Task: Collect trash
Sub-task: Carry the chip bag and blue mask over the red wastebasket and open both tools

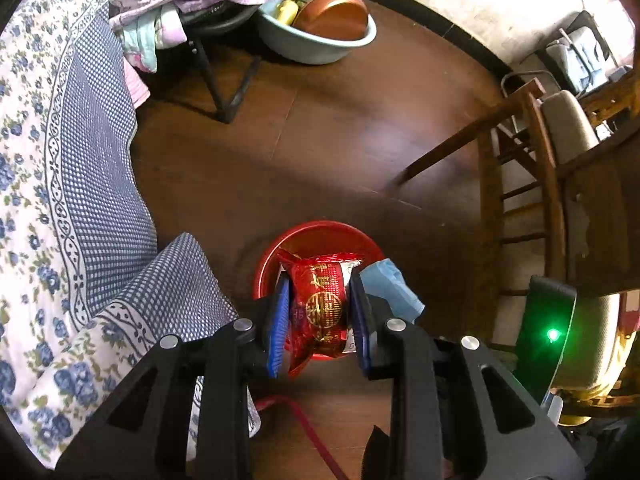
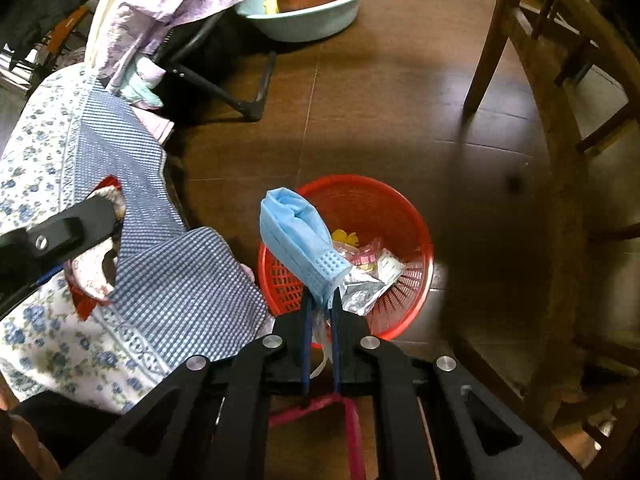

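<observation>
The left gripper [image 1: 320,312] has its jaws clamped on a red and gold wrapper [image 1: 320,304], directly above the red basket [image 2: 404,216] on the floor. The right gripper [image 2: 320,312] pinches a blue face mask [image 2: 296,236] over the basket's near rim, beside the floral bedsheet [image 2: 160,280].

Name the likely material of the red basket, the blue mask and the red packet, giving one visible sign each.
Red basket: probably moulded plastic; slotted walls, slight gloss.
Blue mask: likely nonwoven fabric; matte, pleated, embossed edge.
Red packet: seemingly plastic film; shiny, crinkled, gold print.
</observation>
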Action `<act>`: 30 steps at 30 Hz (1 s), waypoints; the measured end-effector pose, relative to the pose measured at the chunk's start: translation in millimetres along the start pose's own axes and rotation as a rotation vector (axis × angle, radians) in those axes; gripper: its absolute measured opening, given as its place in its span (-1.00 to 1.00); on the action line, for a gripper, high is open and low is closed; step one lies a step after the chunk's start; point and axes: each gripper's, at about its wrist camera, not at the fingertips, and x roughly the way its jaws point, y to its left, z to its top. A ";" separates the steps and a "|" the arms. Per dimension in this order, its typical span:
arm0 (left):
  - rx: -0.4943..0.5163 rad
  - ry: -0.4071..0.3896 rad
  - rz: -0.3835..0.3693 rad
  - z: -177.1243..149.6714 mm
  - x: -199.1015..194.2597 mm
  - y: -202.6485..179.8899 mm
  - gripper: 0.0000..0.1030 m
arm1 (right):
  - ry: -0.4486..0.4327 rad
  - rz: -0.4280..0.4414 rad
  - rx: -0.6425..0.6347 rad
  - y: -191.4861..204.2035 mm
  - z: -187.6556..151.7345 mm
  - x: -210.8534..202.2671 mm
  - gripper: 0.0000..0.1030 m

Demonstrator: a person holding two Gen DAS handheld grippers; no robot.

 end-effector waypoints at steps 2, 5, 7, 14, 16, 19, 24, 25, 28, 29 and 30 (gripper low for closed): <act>-0.008 0.011 0.012 0.9 7.6 2.8 -0.44 | -0.008 -0.013 -0.002 -3.5 3.4 7.2 -0.55; -0.032 0.034 0.004 4.3 17.9 7.1 -0.44 | -0.022 -0.066 -0.023 -5.9 6.6 16.9 -0.03; -0.036 0.046 0.003 5.9 25.0 7.9 -0.44 | -0.006 -0.073 -0.027 -7.4 8.2 19.4 -0.03; 0.000 0.146 -0.072 2.7 62.6 -0.5 -0.44 | 0.062 -0.110 -0.036 -25.6 -22.1 2.4 0.21; 0.015 0.167 -0.054 -0.1 74.2 -4.0 -0.43 | 0.060 -0.106 -0.032 -31.9 -31.7 -4.7 0.21; 0.014 0.188 -0.059 -3.2 79.5 -5.3 -0.43 | 0.059 -0.101 -0.024 -38.8 -41.7 -13.2 0.21; 0.048 0.167 -0.095 -3.4 70.6 -16.5 -0.36 | 0.055 -0.110 -0.024 -40.4 -42.6 -18.9 0.21; 0.050 0.166 -0.105 -3.1 69.1 -18.7 -0.35 | 0.052 -0.111 -0.027 -40.5 -42.5 -21.4 0.21; 0.046 0.161 -0.127 -2.6 65.5 -22.4 0.05 | 0.037 -0.114 -0.035 -39.6 -43.1 -29.9 0.21; 0.043 0.155 -0.131 -2.0 64.9 -22.9 0.32 | 0.032 -0.115 -0.036 -39.3 -43.3 -32.6 0.21; 0.044 0.143 -0.133 -1.5 62.5 -23.9 0.38 | 0.025 -0.117 -0.036 -39.4 -43.7 -36.4 0.21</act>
